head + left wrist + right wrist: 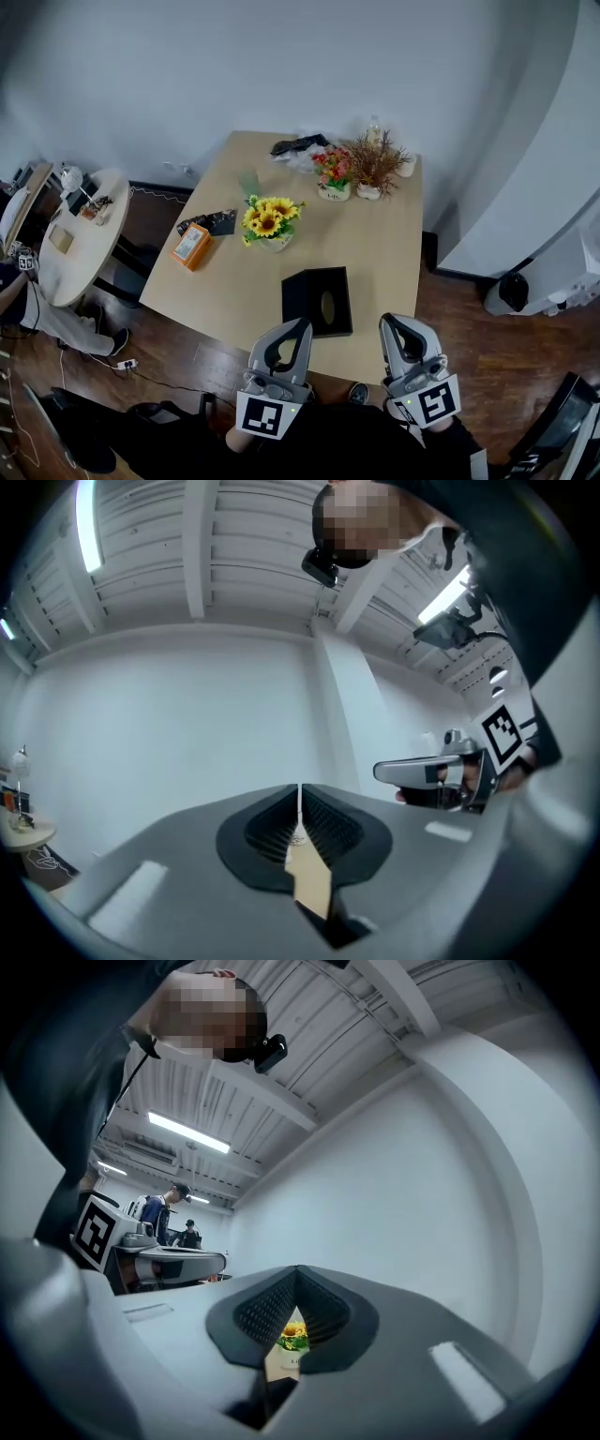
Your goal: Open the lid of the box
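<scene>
The grey left gripper [298, 328] is clenched on nothing, at the near edge of the pale wooden table [375, 253]. Just beyond it lies the black rectangular box [317, 298]. The grey right gripper [396, 323] is also clamped empty.

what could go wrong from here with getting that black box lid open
The left tool and right tool are shut; reaching in like that would likely shove the black box rather than grip its lid. The box lies near the table front edge, so a shove might slide it off.
</scene>
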